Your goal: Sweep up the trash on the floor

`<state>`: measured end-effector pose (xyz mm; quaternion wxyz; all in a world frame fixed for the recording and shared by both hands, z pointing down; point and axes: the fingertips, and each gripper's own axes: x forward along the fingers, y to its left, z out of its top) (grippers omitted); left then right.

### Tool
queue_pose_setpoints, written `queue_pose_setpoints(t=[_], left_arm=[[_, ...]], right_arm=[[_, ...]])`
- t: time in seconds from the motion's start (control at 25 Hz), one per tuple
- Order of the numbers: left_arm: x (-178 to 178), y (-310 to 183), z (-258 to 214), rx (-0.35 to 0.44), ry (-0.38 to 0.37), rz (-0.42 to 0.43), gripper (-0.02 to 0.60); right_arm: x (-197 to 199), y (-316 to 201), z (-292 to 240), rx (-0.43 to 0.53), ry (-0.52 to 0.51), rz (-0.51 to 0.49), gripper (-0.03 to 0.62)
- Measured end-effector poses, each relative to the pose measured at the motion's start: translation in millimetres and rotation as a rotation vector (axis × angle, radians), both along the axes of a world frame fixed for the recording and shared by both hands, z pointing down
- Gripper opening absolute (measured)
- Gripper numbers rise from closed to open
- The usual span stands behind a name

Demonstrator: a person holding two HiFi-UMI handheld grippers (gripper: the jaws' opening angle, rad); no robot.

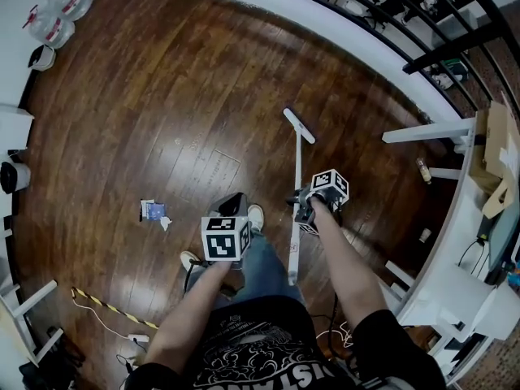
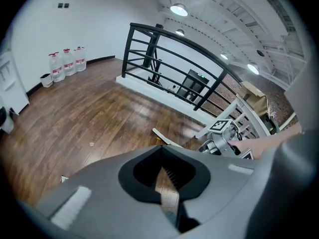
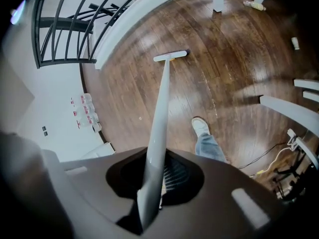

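Head view | right gripper (image 1: 309, 205) clamped on long white flat-headed broom (image 1: 297, 165), head ahead on dark wood floor (image 1: 162, 96) | left gripper (image 1: 231, 205) pinched to a slit, nothing seen between | blue-white paper trash (image 1: 154, 211) lies left, well apart | advice: set head beyond trash, keep it flat, drag steadily.

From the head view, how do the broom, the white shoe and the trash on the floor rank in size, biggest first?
Largest: the broom, by far the longest.
Then the white shoe and the trash, which look about alike. The shoe is partly hidden, so I won't rank them.
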<state>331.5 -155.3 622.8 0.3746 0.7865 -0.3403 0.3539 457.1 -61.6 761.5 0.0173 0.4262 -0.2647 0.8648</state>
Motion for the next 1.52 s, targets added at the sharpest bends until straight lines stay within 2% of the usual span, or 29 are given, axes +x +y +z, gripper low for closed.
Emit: queue_pose_setpoints(t=[0.16,0.52,1.0,1.52], left_arm=[[-25,7,-2,-0.001,0.006,-0.012,0.005],[-104,17,-6,0.007,0.005,-0.026,0.005],[-246,40,1,0.023,0.0,-0.126,0.005],[-418,88,10,0.006,-0.007,-0.317,0.005]], right_arm=[[-36,6,-7,0.004,-0.039,0.024,0.046],[-144,25,-15,-0.012,-0.096,-0.007,0.046],[-287,53,-18,-0.008,-0.136,-0.053,0.046],[-451,96,-22,-0.047,-0.19,-0.18,0.043]])
